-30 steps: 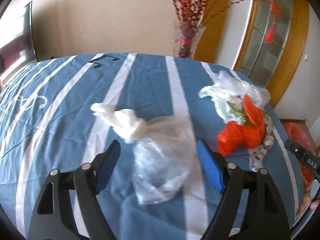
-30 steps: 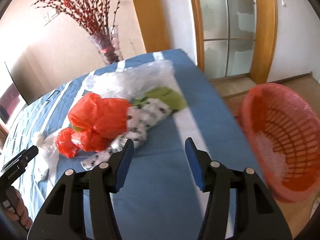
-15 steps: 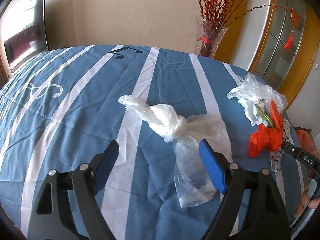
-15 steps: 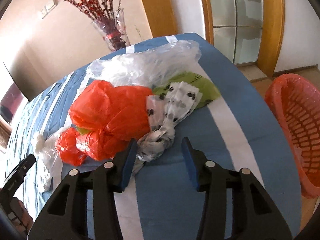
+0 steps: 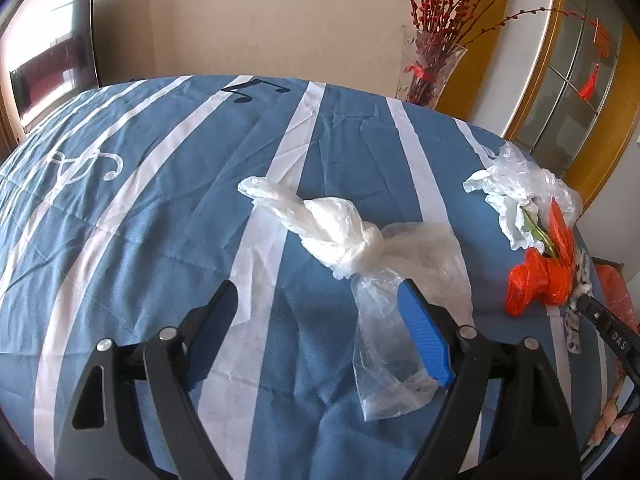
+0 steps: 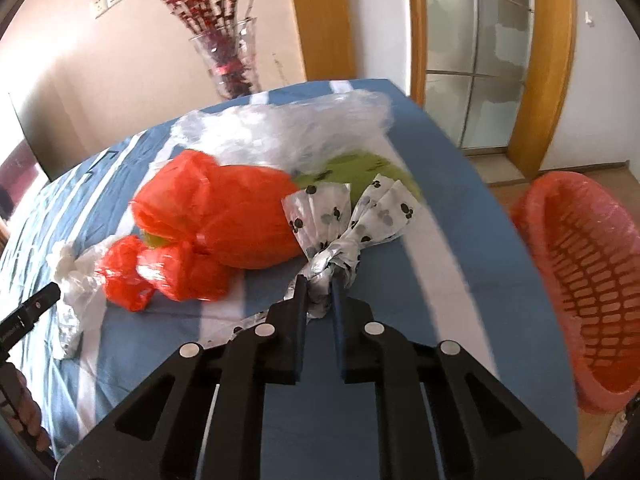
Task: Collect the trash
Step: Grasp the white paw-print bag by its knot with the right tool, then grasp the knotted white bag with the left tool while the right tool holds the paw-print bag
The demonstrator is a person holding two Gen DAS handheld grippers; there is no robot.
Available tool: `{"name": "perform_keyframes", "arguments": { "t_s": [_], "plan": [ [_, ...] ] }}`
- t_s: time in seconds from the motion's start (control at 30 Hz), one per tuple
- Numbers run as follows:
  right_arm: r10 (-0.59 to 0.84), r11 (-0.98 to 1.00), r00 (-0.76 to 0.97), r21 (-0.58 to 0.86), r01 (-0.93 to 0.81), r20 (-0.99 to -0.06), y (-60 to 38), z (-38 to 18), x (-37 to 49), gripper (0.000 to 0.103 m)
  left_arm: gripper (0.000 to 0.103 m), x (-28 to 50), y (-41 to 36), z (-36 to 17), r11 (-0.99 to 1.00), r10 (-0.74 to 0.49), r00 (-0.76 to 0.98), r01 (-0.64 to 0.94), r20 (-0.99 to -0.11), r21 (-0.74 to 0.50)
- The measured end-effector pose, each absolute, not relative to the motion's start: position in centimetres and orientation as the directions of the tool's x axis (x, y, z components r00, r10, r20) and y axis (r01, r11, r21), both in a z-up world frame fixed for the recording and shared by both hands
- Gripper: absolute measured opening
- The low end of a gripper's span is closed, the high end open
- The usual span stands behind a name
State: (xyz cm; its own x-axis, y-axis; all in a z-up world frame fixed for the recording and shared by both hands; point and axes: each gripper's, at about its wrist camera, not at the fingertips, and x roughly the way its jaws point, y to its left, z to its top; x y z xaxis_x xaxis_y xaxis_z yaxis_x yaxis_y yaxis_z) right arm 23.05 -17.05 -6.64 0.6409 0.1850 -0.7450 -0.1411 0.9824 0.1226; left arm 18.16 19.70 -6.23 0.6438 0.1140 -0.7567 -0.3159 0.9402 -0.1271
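Note:
My right gripper [image 6: 320, 296] is shut on the knot of a white bag with black spots [image 6: 352, 224]. It lies against an orange bag [image 6: 224, 220], a green piece [image 6: 352, 170] and a clear bag [image 6: 288, 132]. My left gripper [image 5: 320, 320] is open and empty, low over the blue striped cloth [image 5: 160, 200]. A knotted clear bag [image 5: 360, 244] lies just ahead of it, its tail beside the right finger [image 5: 424, 336]. This bag also shows in the right wrist view [image 6: 72, 276]. The orange bag shows at the right of the left wrist view [image 5: 540, 276].
A red plastic basket [image 6: 592, 280] stands on the floor right of the table edge. A glass vase [image 5: 428, 68] with red branches stands behind the table's far edge. A dark screen [image 5: 52, 80] is at the far left. A glass door [image 6: 476, 56] is behind.
My right gripper moved forward and shut on the spotted bag's knot. My left gripper drew back and left, so the knotted clear bag now lies ahead and to the right.

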Motion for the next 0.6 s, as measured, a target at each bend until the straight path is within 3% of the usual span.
{"name": "perform_keyframes", "arguments": {
  "t_s": [0.43,0.6],
  "plan": [
    [0.133,0.991,0.648,0.118,-0.067,-0.75,-21.5,-6.9,22.5,0.012,0.08,20.7,18.5,-6.4,0.934,0.082,0.616,-0.322,-0.784,-0.156],
    [0.138,0.99,0.646,0.12,-0.072,-0.751,-21.6,-6.9,22.3,0.012,0.081,20.4,18.2,-5.5,0.936,0.129,0.639,-0.332,-0.759,-0.121]
  ]
}}
